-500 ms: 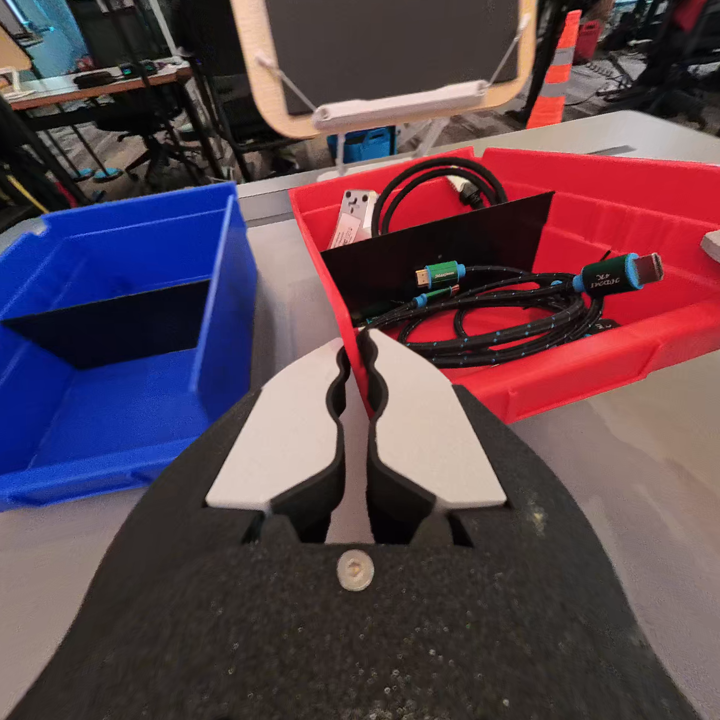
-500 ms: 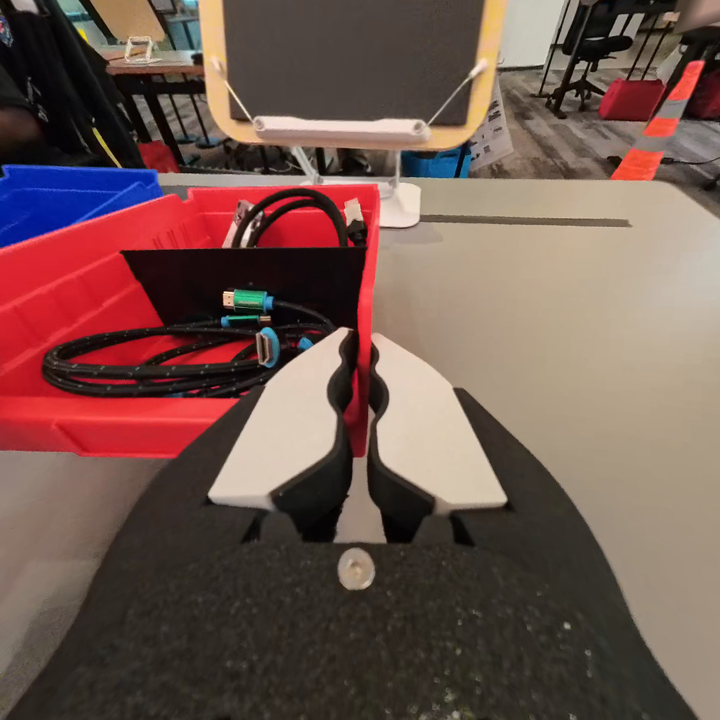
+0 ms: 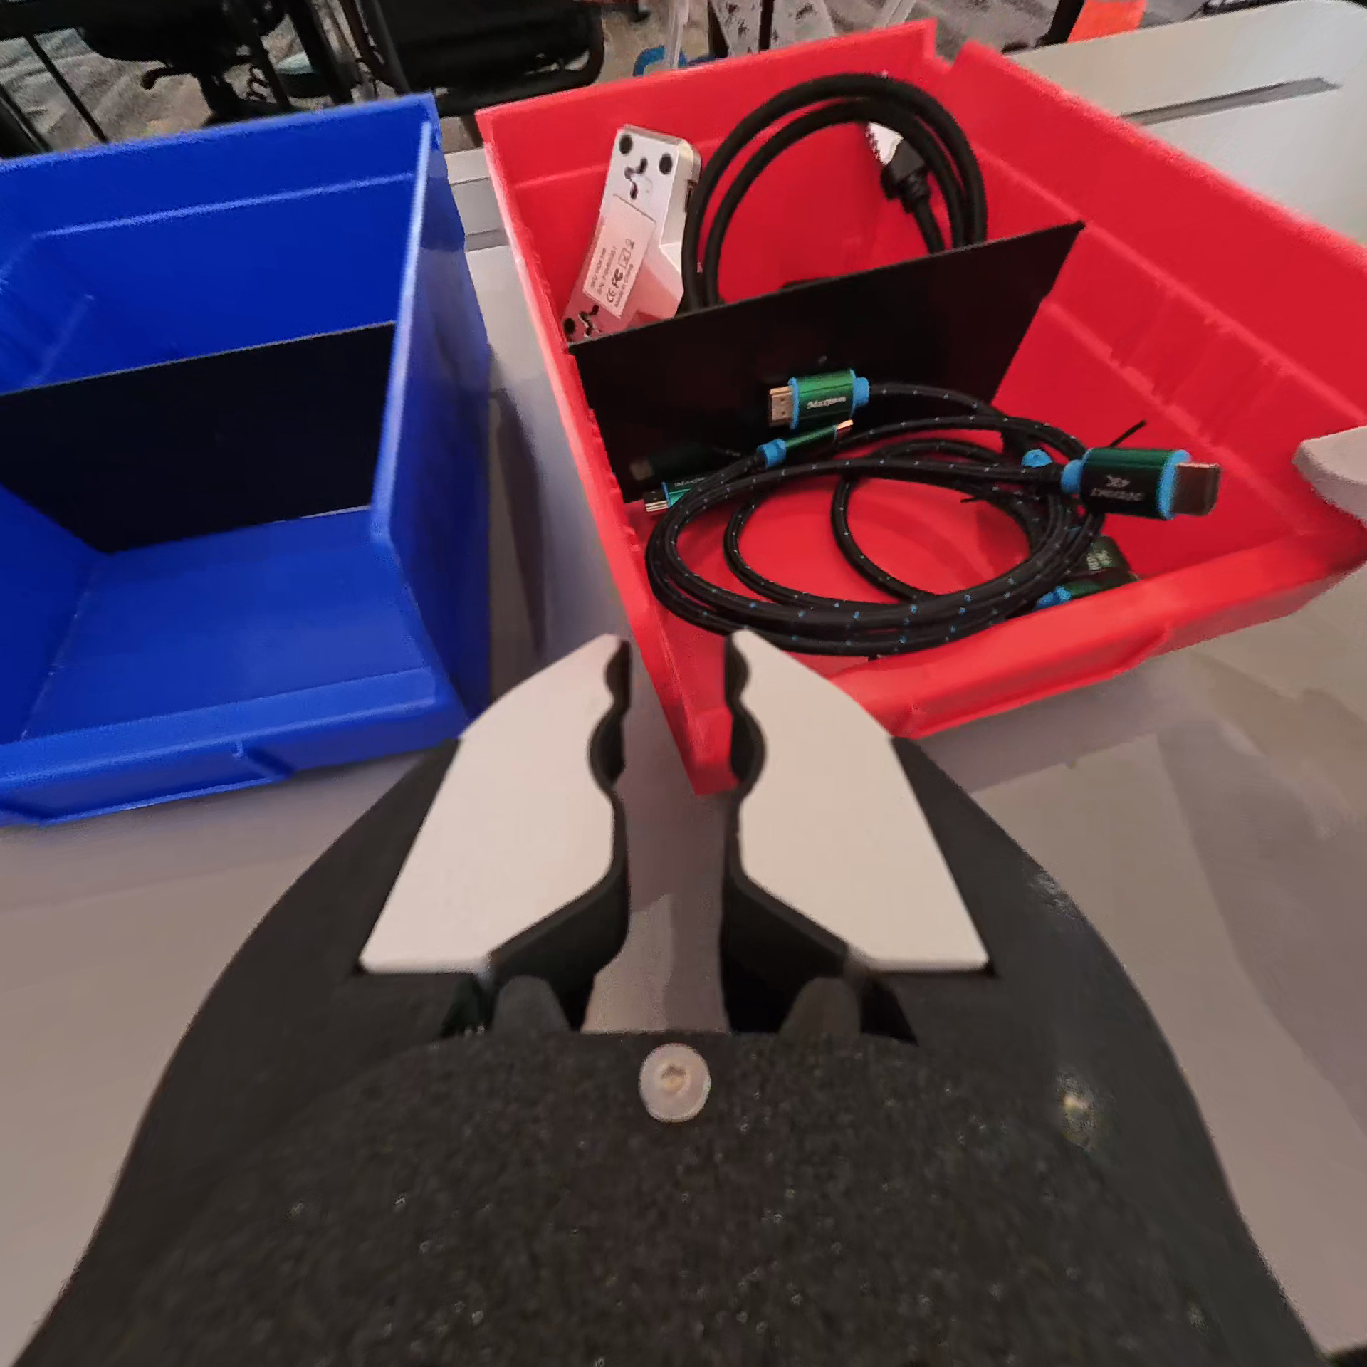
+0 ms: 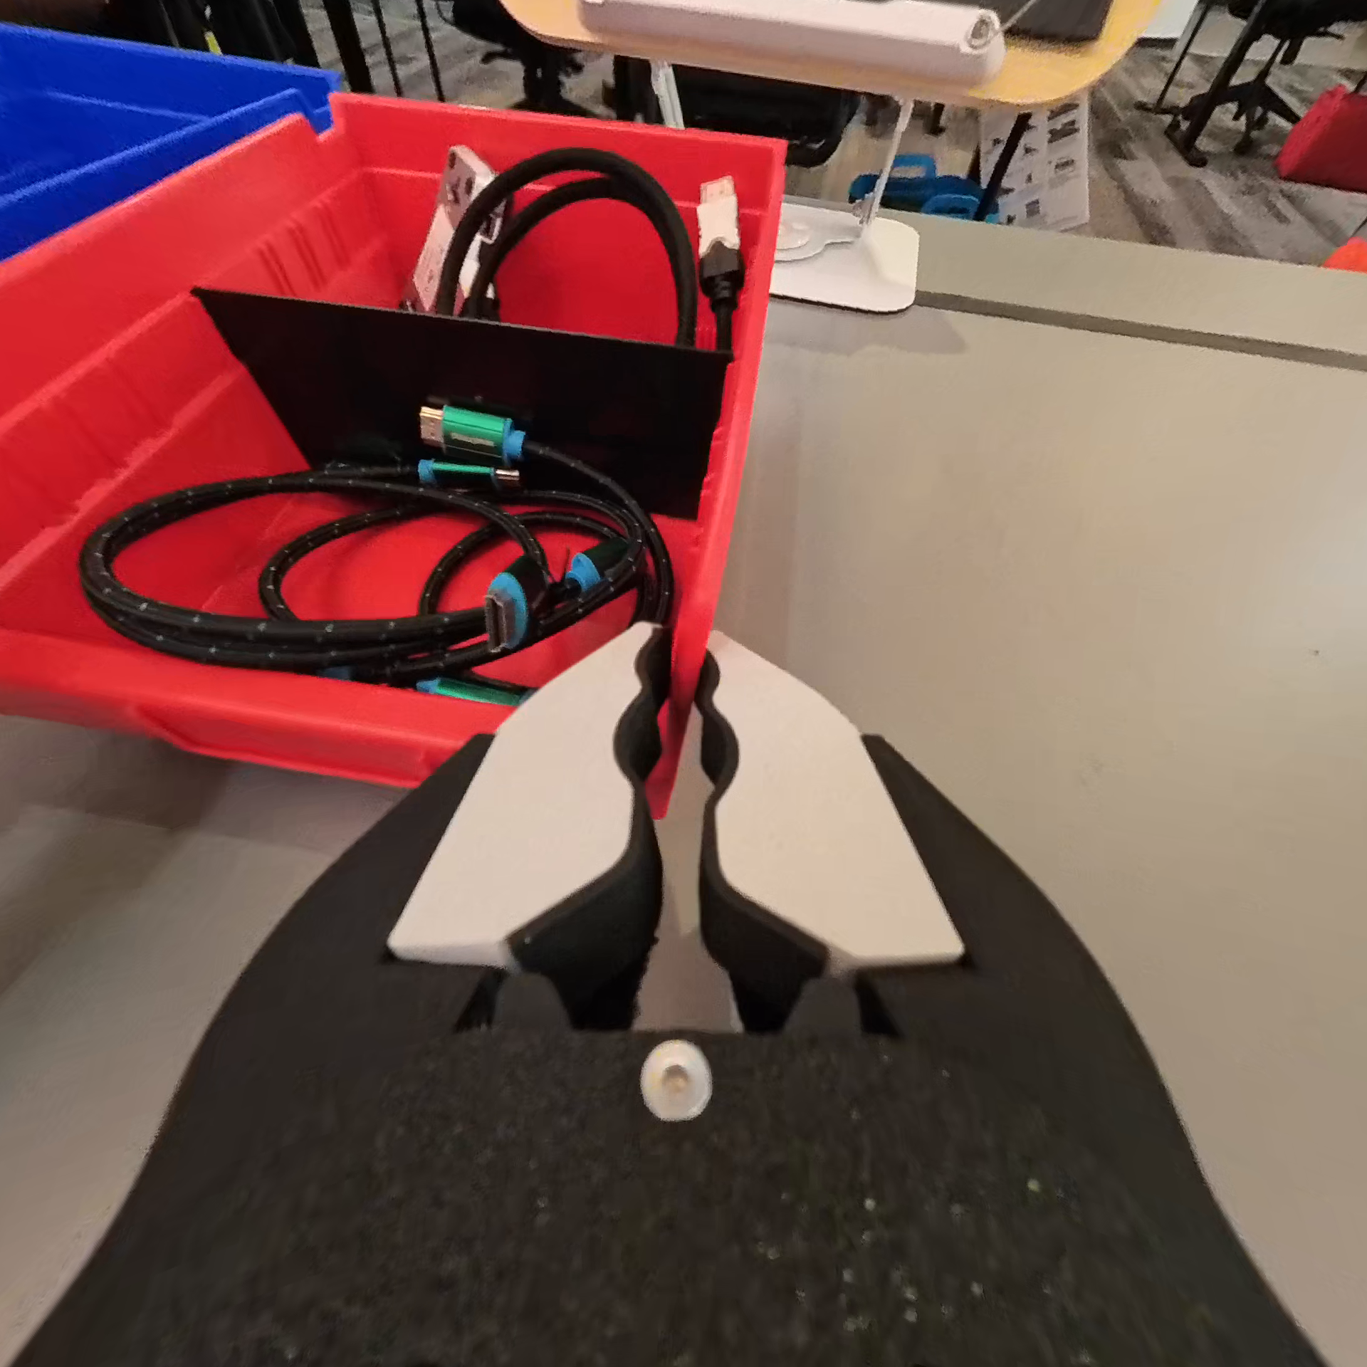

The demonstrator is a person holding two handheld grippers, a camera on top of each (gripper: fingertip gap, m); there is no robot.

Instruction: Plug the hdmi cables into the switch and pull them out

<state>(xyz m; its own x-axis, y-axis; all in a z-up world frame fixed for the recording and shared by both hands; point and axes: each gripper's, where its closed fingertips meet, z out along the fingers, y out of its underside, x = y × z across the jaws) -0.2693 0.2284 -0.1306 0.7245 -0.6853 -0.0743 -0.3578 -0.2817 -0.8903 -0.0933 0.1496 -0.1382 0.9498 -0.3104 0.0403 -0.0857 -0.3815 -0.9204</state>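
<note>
Black braided HDMI cables [image 3: 873, 592] with blue flecks and green-and-blue plug housings lie loosely coiled in the front compartment of a red plastic bin [image 3: 1220, 296], unplugged. One plug [image 3: 1139, 484] rests raised above the coil. A flat white HDMI switch [image 3: 636, 229] leans tilted in the rear compartment, beside a coiled smooth black cable [image 3: 836, 192].

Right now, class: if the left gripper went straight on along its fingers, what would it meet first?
Probably the near corner of the red bin: the open left gripper points at that wall, with the braided HDMI cables behind it. Depth is uncertain.
</note>
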